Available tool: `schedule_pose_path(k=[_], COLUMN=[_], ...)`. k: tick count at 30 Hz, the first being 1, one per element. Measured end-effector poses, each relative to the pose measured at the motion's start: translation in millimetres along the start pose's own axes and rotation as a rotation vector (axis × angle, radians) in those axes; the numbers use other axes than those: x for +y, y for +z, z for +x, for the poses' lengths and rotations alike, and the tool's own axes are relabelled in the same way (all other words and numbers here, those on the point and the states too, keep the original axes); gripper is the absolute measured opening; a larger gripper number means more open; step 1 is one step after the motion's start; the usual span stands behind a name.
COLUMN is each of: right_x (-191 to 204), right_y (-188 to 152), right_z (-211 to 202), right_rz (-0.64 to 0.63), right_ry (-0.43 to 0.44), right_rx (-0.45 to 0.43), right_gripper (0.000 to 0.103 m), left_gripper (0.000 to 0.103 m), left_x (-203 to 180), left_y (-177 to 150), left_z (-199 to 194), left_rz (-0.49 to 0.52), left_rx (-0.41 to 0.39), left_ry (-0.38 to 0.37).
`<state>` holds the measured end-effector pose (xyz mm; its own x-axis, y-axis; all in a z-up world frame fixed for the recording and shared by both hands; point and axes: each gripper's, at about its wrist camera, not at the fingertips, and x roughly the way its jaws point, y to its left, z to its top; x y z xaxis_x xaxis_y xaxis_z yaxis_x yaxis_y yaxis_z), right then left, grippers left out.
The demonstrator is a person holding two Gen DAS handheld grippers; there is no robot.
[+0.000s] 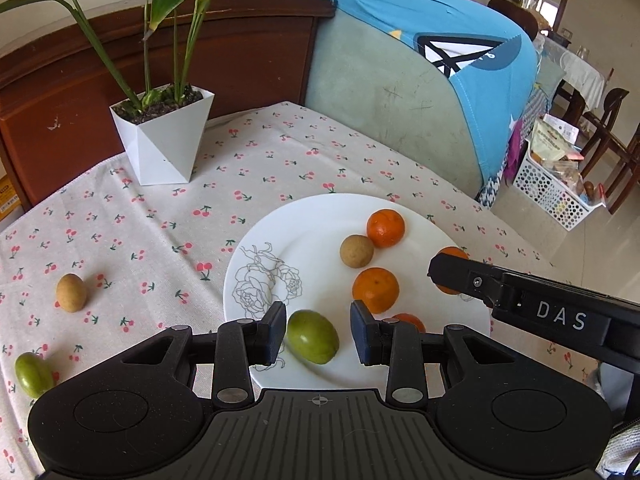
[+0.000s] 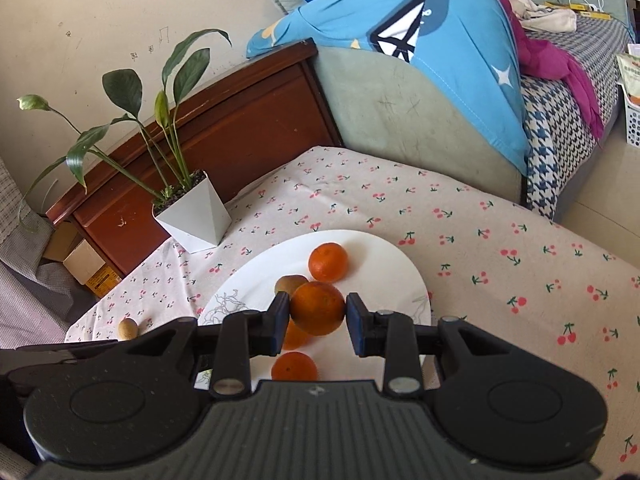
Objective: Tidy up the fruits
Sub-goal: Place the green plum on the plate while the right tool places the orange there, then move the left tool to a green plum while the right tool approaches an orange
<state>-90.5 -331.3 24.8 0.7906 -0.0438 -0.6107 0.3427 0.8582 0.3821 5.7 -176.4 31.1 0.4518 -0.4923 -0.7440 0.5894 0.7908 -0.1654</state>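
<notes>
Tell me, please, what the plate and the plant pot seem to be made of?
Plate: likely glazed ceramic, glossy white with a fine printed rose outline. Plant pot: probably matte white plastic, possibly ceramic; flat, sharp-edged facets, no shine.

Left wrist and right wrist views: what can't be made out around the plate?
- Left wrist view: whether the left gripper grips the green fruit or it lies on the plate; a gap shows at one finger.
- Left wrist view: the orange in the right gripper is mostly hidden by that gripper's fingers.
- Right wrist view: the brown fruit is half hidden behind that orange; the plate's near edge is behind the gripper body.
</notes>
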Motion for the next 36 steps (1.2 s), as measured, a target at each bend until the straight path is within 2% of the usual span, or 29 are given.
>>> schedule_pose_path(k=[3,11,12,13,15,16,23,30,36], right_x=[-3,-2,-1,0,2,4,19,40,55], right_y=[-2,2,3,3,3,4,0,-8,-15], right_z=[3,0,0,-1,-2,-2,-2,-3,-1], right_rz=[0.023,0.052,0.047,0.044,0.041,0.038,-0.027,-0.116,-0.169], right_ry=[-0.01,0.016,0.019,0.021,0.033,0.041,0.075,0.114,0.15], right_rx=[0.016,-0.014,-0.016,-0.019,-0.022,-0.022,-0.024,-0.016,0.002], right_gripper=[0.034,0.036,0.036,0.036,0.04,0.042,0.043,0.046,0.046], left_gripper=[0.033,0.036,0.039,0.048,0.06,0.063,0.067,0.068,0.077], left_x=[-1,5,6,8,11,13,39,67,83], left_y=[0,6,7,9,12,14,17,10,1], left_z=[0,-6,-7,-9,-13,-15,-35,-50,-59], left_rz=[0.001,-0.027,-0.03,-0.034,-0.04,-0.042,-0.094,-0.196,-0.246], left_rx=[-0.001,-0.021,-0.022,-0.024,-0.031,-0.034,-0.07,-0.081,-0.087], left_ry=[0.0,-0.023,-0.019,-0.014,-0.006,0.002,0.043,0.091,0.113])
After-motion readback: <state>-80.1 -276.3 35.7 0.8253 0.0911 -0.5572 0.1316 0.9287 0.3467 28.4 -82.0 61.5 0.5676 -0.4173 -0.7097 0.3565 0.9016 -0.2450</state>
